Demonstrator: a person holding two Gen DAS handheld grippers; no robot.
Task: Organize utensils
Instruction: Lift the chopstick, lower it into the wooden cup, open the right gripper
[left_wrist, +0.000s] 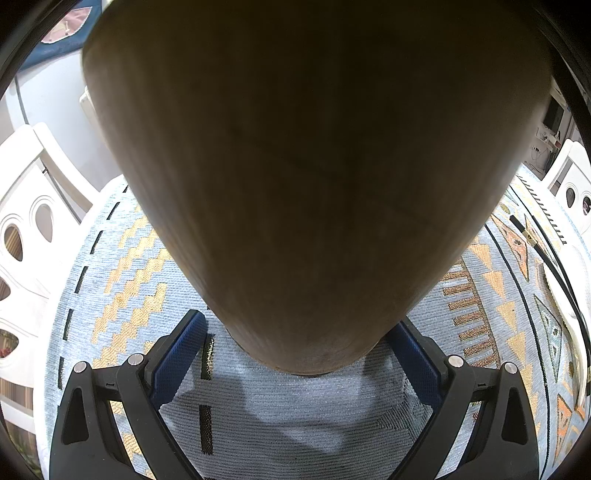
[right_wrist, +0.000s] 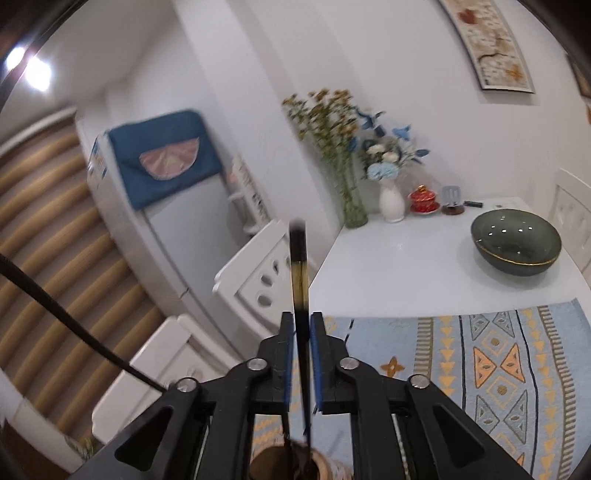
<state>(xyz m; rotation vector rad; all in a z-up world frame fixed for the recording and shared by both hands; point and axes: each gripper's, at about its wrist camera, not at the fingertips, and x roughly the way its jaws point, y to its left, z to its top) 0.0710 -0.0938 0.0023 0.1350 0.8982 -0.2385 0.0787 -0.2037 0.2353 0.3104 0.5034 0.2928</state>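
Plainly, the right gripper (right_wrist: 303, 321) has its jaws a little apart. A chopstick (right_wrist: 298, 273) stands between them, leaning on the left pad with a sliver of daylight on the other side, so nothing pinches it. Its lower end drops below the jaws into the mouth of the wooden holder (right_wrist: 269, 467), which sits directly under this gripper. The left gripper (left_wrist: 299, 323) is clamped low on that same holder, one blue pad on each flank, with the base resting on the patterned cloth (left_wrist: 122, 280) just in front of the fingers.

The risk, as I judge it, is in the withdrawal. Because the chopstick rests against one pad, pulling the right gripper away sideways could drag it along, tip it over the rim, or lever the holder. The left grip is near the base, so a push at the top would have leverage to rock the holder on the soft cloth. A straight lift should avoid this.

The chopstick is slender and dark, with an amber band below a black upper tip, slightly blurred. The holder is a round, matte brown cylinder with faint grain. A green bowl (right_wrist: 516, 242) sits well beyond, to the right.
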